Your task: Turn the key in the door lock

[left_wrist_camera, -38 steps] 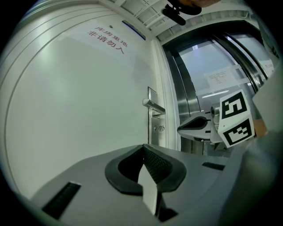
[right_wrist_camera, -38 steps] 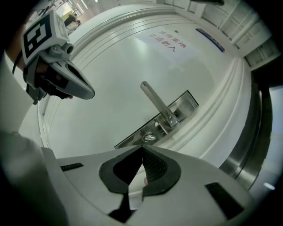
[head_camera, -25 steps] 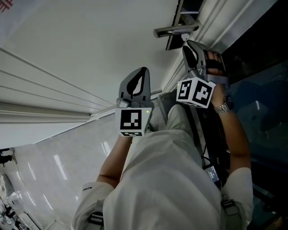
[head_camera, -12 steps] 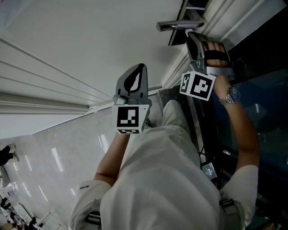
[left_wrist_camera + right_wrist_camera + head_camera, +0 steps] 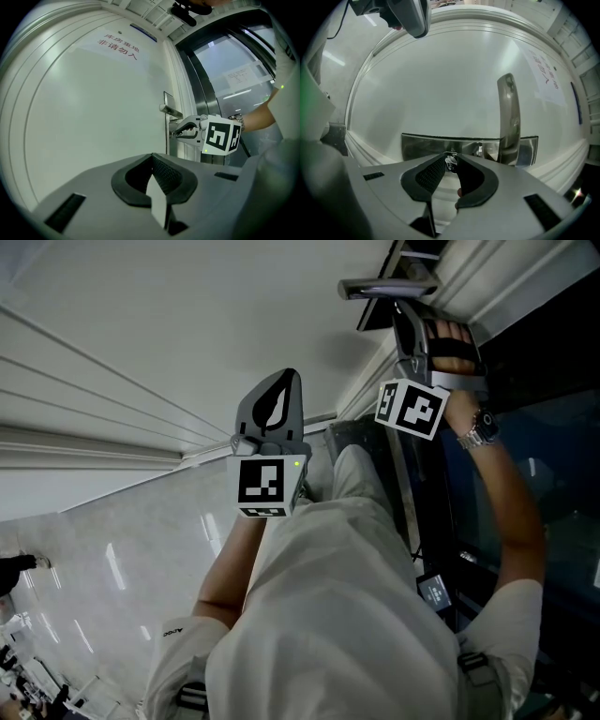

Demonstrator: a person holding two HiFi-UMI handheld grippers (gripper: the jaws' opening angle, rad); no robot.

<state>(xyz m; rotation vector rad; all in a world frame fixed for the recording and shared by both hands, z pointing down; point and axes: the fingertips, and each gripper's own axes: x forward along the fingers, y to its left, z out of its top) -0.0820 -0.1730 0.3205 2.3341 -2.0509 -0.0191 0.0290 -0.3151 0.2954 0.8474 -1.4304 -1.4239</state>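
Note:
The white door (image 5: 187,315) fills the head view, with its metal lever handle (image 5: 384,287) at the top right. My right gripper (image 5: 403,310) reaches the lock just below that handle. In the right gripper view its jaws are shut on the small metal key (image 5: 451,162), which sits in the steel lock plate (image 5: 422,145) beside the handle (image 5: 509,112). My left gripper (image 5: 289,379) is held apart, left of the lock and facing the door, shut and holding nothing. The left gripper view shows my right gripper (image 5: 174,133) at the lock under the handle (image 5: 171,111).
A dark metal frame and glass panel (image 5: 544,381) border the door on the right. A paper notice with red print (image 5: 117,43) is stuck high on the door. The shiny tiled floor (image 5: 112,568) lies below left. The person's light clothing fills the lower middle.
The right gripper has rolled a little at the lock, and its marker cube has tilted. The left gripper has stayed where it was. The head camera has shifted slightly.

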